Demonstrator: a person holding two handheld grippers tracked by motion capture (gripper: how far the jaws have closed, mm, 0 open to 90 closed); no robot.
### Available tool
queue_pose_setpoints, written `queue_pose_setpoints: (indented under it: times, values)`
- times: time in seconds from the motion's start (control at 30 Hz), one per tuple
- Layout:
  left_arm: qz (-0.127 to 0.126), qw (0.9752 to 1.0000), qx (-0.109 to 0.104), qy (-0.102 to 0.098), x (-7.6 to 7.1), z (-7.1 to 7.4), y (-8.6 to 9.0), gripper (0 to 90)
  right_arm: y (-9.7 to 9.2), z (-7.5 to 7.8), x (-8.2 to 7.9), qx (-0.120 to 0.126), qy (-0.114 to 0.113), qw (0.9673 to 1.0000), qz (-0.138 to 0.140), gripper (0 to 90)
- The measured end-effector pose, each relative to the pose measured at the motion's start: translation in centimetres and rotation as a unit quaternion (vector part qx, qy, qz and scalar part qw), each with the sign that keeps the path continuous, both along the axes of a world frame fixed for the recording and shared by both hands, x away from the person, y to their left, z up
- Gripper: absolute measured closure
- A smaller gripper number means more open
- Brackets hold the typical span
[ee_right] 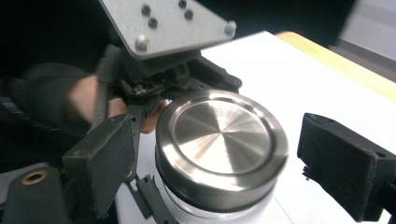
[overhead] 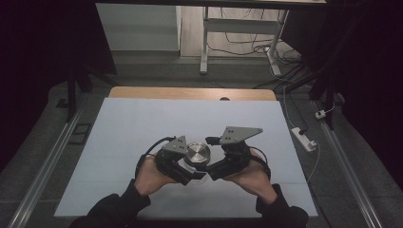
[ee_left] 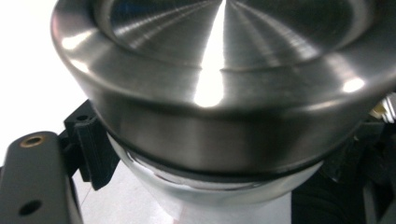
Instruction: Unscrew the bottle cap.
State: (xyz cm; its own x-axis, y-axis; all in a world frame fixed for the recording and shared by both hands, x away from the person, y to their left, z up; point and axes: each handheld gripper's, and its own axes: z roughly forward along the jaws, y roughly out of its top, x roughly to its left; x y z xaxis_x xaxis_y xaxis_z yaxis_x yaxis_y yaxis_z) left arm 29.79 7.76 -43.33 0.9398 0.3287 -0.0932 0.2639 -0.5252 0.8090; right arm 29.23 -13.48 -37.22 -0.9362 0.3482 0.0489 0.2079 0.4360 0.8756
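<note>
Jar [overhead: 198, 159] w/ steel lid [ee_right: 219, 137] is sitting upright at lower centre of the surface [overhead: 128, 142]. Left tool [overhead: 183, 164] is pinching its body; right tool [ee_right: 210, 177] is straddling the lid, jaws spread, not touching.

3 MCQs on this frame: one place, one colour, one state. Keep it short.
1. Where is the jar?
A. on the floor
B. between the two grippers, near the table's front edge
C. at the table's far edge

2. What colour is the lid?
A. red
B. silver metal
C. green

3. How do the right gripper's jaws stand?
A. open, one on each side of the lid
B. shut on a cloth
C. shut on nothing

Answers: 1 B, the high view shows it between both hands; 2 B, brushed steel shines; 3 A, a gap shows beside the right-hand pad.
</note>
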Motion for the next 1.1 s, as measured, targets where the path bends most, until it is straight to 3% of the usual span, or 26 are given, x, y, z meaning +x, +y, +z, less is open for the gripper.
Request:
queue_pose_setpoints:
  times: [0.07, 0.23, 0.27, 0.3, 0.37, 0.47, 0.57, 0.9, 1.1]
  values:
    - [0.009, 1.0, 0.0, -0.002, -0.1, 0.0, -0.1, 15.9, 0.7, -0.4, -0.2, -0.014, -0.007, 0.9997, -0.02, 11.1]
    - [0.01, 0.9999, -0.008, -0.006, -0.4, 0.2, -0.3, 15.9, 1.5, -1.2, -0.1, -0.006, 0.0, 0.9991, -0.043, 15.8]
    - [0.004, 0.9999, -0.01, -0.003, -0.4, 0.3, -0.2, 15.9, 1.4, -1.4, 0.0, 0.011, 0.008, 0.9993, -0.036, 18.0]
    - [0.004, 0.9999, -0.01, -0.003, -0.4, 0.3, -0.2, 15.9, 1.4, -1.4, 0.0, 0.012, 0.006, 0.9993, -0.034, 18.1]
    - [-0.028, 0.9995, -0.015, -0.004, -0.3, 0.2, 0.1, 15.9, 1.4, -1.3, -0.1, 0.01, 0.004, 0.9997, -0.023, 18.4]
    - [-0.067, 0.9975, -0.022, -0.001, -0.1, 0.0, 0.3, 15.9, 1.1, -1.1, 0.0, 0.033, 0.016, 0.9993, 0.005, 18.7]
    - [-0.078, 0.9967, -0.022, 0.0, -0.1, -0.2, 0.2, 15.9, 0.6, -0.8, 0.2, 0.047, 0.024, 0.9983, 0.022, 18.7]
    - [-0.061, 0.9981, -0.012, -0.004, 0.4, -0.6, 0.5, 15.9, 0.0, -0.6, 0.3, 0.046, 0.006, 0.9989, 0.012, 18.7]
    - [-0.043, 0.9989, -0.019, -0.004, 0.7, -0.6, 1.1, 15.9, -0.3, -0.7, 0.4, 0.055, 0.004, 0.9985, 0.005, 18.7]
